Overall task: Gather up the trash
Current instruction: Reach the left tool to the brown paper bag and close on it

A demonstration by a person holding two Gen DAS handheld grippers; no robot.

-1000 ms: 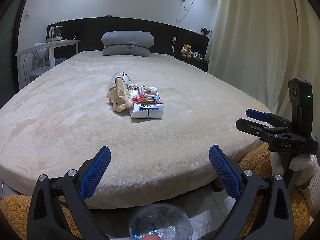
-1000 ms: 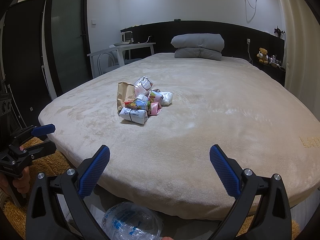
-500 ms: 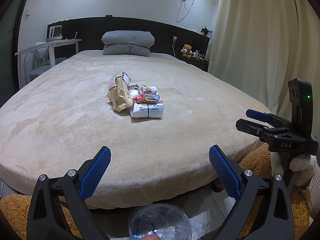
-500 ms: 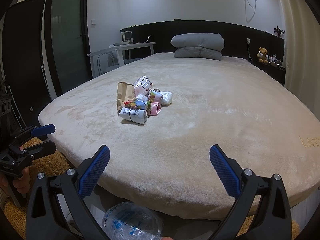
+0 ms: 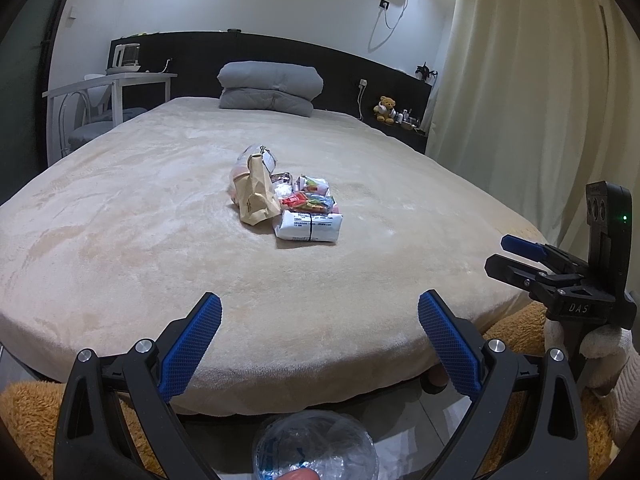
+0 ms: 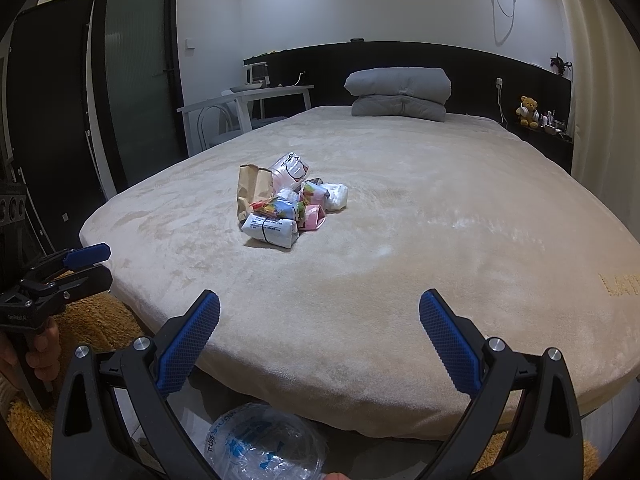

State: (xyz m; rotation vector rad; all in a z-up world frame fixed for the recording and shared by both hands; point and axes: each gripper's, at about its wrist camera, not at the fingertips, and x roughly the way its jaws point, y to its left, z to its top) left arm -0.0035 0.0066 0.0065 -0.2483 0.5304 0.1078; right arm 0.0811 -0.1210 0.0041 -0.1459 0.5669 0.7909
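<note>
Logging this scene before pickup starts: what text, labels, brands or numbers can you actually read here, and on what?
"DAS": on the black body of the right gripper, seen from the left wrist view.
Gold letters on the bed cover at its right edge: cut off by the frame, unreadable.
White wrapped packet: printed lines, too small to read.
Brown paper bag: small mark, illegible.
Clear plastic bag: blue print, blurred.

A bedroom in a home: a wide bed (image 5: 160, 240) under a beige plush cover fills the room, folded grey bedding (image 5: 270, 88) stacked against a dark headboard (image 6: 400, 60). A teddy bear (image 5: 386, 109) sits on a side shelf, cream curtains (image 5: 520, 100) hang at right, and a white desk (image 6: 260, 96) stands beside the bed.
</note>
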